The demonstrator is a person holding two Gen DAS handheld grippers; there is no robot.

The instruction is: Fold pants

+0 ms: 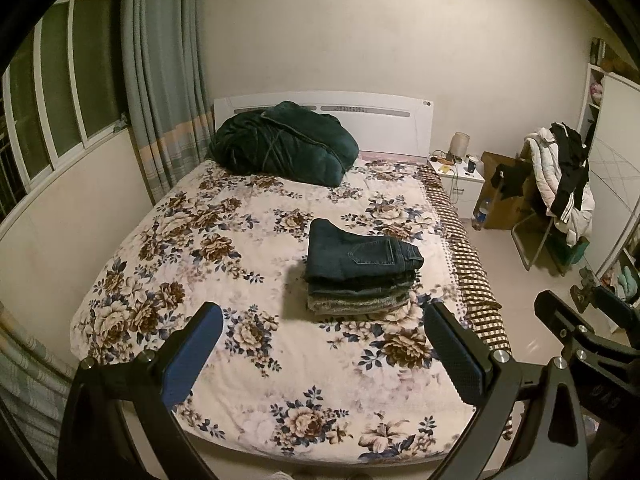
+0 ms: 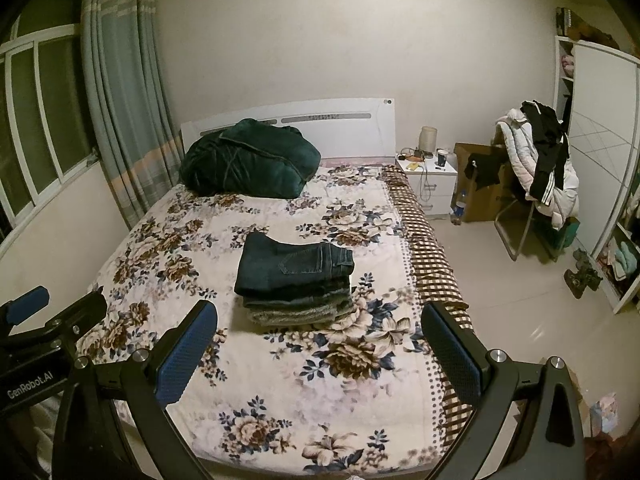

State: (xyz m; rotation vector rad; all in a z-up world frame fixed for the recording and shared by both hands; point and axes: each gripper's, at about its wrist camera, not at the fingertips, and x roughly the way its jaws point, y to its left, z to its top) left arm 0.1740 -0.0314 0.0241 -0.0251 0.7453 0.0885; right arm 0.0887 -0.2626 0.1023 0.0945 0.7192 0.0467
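A stack of folded pants (image 1: pixel 362 270) (image 2: pixel 294 280) lies on the floral bedspread (image 1: pixel 240 280) (image 2: pixel 280 380), right of the bed's middle; dark blue jeans are on top, grey-green pairs underneath. My left gripper (image 1: pixel 324 328) is held high above the foot of the bed, well short of the stack, open with nothing between its fingers. My right gripper (image 2: pixel 320 328) hovers beside it at the same height, also open and holding nothing. Part of the right gripper (image 1: pixel 576 320) shows at the right edge of the left wrist view, and the left gripper (image 2: pixel 52 312) at the left edge of the right wrist view.
A bundled dark green blanket (image 1: pixel 280 142) (image 2: pixel 248 156) sits by the white headboard. A white nightstand (image 1: pixel 460 178) (image 2: pixel 434 180), a cardboard box (image 2: pixel 480 196) and a chair heaped with clothes (image 1: pixel 564 176) (image 2: pixel 540 160) stand right of the bed. Curtains (image 1: pixel 160 80) and a window are on the left.
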